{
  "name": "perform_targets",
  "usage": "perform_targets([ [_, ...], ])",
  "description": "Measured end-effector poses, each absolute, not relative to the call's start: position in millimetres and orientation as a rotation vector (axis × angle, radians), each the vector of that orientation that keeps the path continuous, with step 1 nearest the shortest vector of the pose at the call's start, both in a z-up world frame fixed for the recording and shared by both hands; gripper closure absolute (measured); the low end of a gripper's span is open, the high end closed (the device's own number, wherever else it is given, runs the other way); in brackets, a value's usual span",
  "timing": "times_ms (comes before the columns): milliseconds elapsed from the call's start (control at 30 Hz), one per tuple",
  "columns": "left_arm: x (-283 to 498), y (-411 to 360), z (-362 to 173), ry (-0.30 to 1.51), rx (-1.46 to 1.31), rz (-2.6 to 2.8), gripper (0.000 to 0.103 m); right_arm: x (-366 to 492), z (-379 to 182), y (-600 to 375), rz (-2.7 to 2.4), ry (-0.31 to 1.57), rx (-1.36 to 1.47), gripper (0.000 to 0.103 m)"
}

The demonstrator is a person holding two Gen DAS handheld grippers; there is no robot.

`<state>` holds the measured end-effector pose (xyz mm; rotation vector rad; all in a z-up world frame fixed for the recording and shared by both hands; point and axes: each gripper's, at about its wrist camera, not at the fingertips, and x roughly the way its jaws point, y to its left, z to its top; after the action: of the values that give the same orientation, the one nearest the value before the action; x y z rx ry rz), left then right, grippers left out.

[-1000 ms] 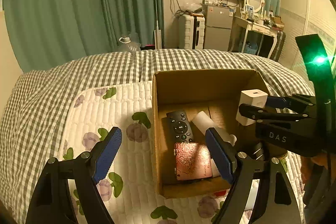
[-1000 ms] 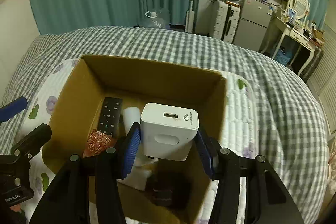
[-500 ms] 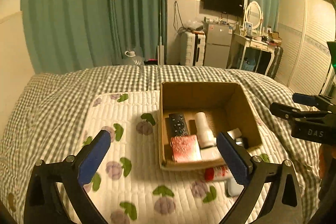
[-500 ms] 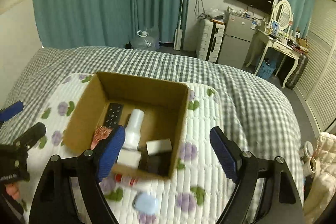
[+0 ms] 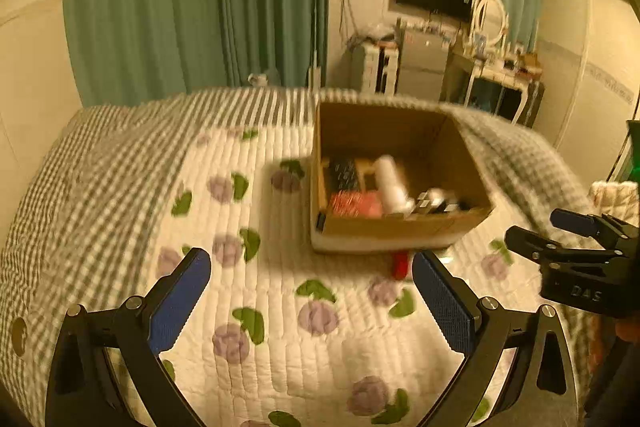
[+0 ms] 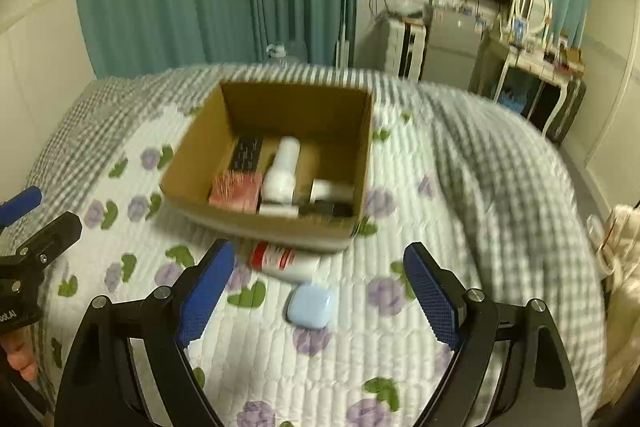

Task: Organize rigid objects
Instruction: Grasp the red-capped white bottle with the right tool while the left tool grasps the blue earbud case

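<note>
On the bed's flowered quilt (image 6: 352, 331), cardboard box (image 6: 276, 227) sits open-topped, contents blurred. Inside: white bottle (image 6: 282, 169) lying flat, long axis 12-to-6, cap toward 12; black remote (image 6: 249, 153) at its 9 o'clock, same axis; red patterned card (image 6: 236, 190) at the near-left corner; white block (image 6: 326, 189) and dark items near-right. Outside, touching the box's near wall: red-and-white tube (image 6: 280, 261), lying across, roughly 10-to-4. Light blue case (image 6: 310, 307) flat on the quilt just at the tube's 6 o'clock, apart from the box.

Right hand-held gripper (image 6: 318, 293): fingers spread wide, nothing between the pads, blue case framed between them below. Left hand-held gripper (image 5: 310, 301): spread fully, holding nothing, over bare quilt at the box's 7 o'clock. Open quilt on all near sides; checked blanket (image 6: 492, 163) bunches from 3 o'clock.
</note>
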<state>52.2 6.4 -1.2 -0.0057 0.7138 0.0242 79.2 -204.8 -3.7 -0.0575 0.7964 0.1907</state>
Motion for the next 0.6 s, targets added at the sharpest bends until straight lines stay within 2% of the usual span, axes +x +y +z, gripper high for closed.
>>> perform_targets([
  [167, 80, 13, -48, 0.799, 0.000, 0.071, 0.000, 98, -58, -199, 0.207, 0.863, -0.016, 0.016],
  [600, 111, 39, -102, 0.886, -0.132, 0.102, 0.000, 159, -151, -162, 0.209, 1.004, 0.059, 0.016],
])
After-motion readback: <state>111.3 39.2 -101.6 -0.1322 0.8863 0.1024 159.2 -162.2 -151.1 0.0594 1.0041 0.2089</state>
